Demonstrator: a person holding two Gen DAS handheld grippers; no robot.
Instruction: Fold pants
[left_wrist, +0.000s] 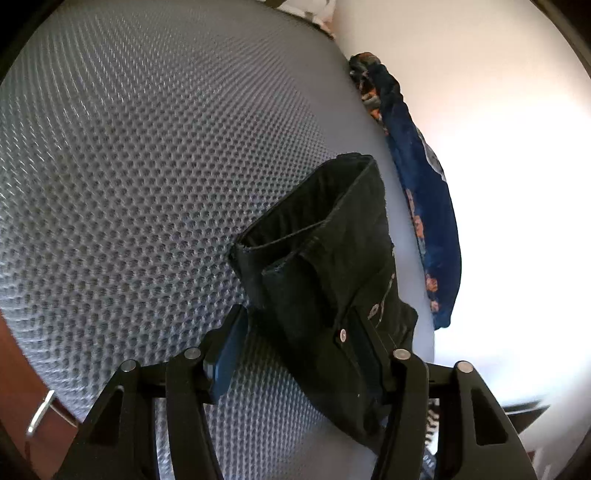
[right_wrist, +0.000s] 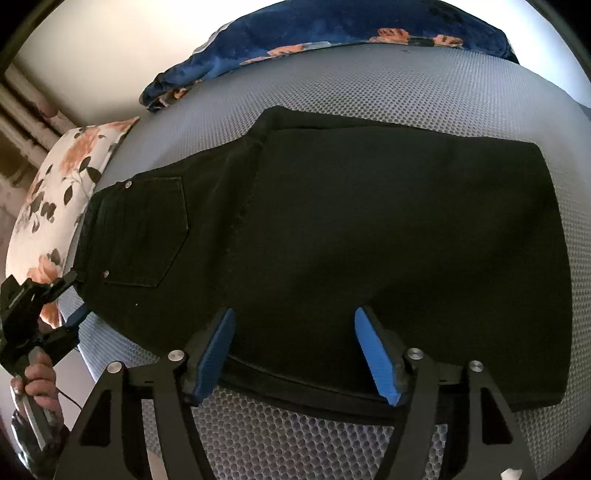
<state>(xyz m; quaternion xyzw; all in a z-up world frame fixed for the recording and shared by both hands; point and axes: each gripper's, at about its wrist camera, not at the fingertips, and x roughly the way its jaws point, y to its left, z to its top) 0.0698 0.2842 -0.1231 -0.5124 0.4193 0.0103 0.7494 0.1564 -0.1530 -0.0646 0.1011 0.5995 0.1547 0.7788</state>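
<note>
Black pants (right_wrist: 369, 229) lie folded on a grey mesh mattress (right_wrist: 369, 88), waistband and back pocket to the left, fold at the right. My right gripper (right_wrist: 293, 332) is open, its blue pads (right_wrist: 376, 354) over the pants' near edge. In the left wrist view the waistband end (left_wrist: 325, 258) lies between the fingers of my left gripper (left_wrist: 295, 339), which is open around it, the right finger partly hidden by cloth. The left gripper also shows in the right wrist view (right_wrist: 74, 295), at the waistband corner.
A blue floral blanket (right_wrist: 332, 33) lies along the mattress's far edge by the white wall. A white floral pillow (right_wrist: 62, 192) sits at the left. A brown bed frame (left_wrist: 22, 387) shows at the mattress edge in the left wrist view.
</note>
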